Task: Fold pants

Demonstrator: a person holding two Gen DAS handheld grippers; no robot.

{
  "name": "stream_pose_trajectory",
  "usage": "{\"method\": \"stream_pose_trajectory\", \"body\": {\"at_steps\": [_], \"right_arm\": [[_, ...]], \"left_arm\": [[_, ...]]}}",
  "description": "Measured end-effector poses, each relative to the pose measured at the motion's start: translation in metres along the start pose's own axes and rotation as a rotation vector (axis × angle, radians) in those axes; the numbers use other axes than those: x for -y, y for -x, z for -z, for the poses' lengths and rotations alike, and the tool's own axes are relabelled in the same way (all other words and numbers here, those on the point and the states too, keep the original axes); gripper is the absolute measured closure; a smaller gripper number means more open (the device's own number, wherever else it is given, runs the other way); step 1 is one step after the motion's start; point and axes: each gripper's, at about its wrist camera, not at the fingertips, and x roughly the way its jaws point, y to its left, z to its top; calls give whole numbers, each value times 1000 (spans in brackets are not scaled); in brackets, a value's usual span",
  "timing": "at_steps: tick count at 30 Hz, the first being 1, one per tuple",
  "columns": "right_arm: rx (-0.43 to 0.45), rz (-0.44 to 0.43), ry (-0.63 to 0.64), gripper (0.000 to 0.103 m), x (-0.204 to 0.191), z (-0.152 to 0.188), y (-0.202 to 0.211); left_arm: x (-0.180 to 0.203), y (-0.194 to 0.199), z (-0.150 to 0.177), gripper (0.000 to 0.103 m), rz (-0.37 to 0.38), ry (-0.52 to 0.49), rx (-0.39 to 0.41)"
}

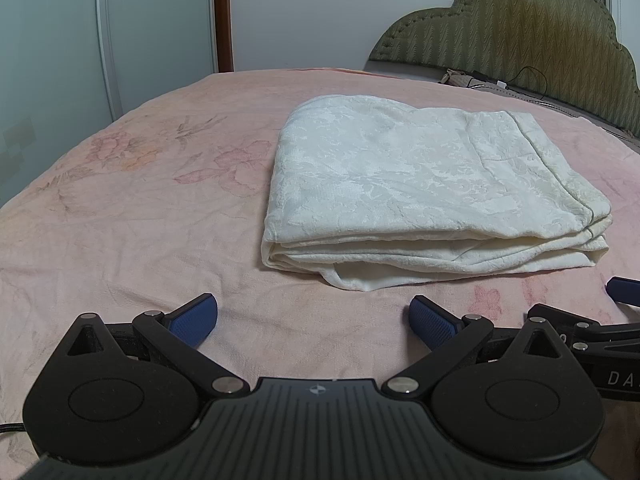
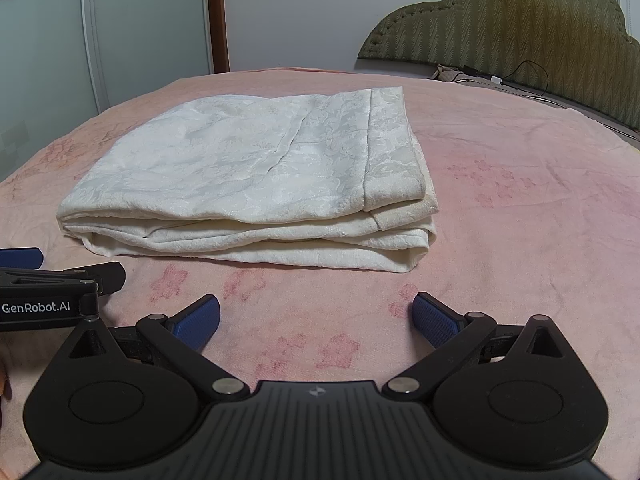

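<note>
The cream-white pants (image 1: 420, 188) lie folded into a flat stack of layers on the pink bed, also in the right wrist view (image 2: 256, 184). My left gripper (image 1: 314, 322) is open and empty, low over the bedspread just in front of the stack's near left edge. My right gripper (image 2: 316, 320) is open and empty, in front of the stack's near right corner. Each gripper's side shows in the other's view: the right one (image 1: 624, 292), the left one (image 2: 24, 258).
The pink flowered bedspread (image 1: 120, 208) spreads wide around the stack. A padded olive headboard (image 1: 520, 28) stands at the far right with a black cable (image 1: 532, 80) and small items at its foot. A white wardrobe (image 1: 52, 40) is at the far left.
</note>
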Motion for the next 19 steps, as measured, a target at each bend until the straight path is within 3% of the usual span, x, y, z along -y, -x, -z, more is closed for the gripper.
{"method": "stream_pose_trajectory", "body": {"at_steps": [19], "right_arm": [[0, 0, -1, 0, 0, 0, 0]], "left_arm": [[0, 0, 0, 0, 7, 2, 2]]}}
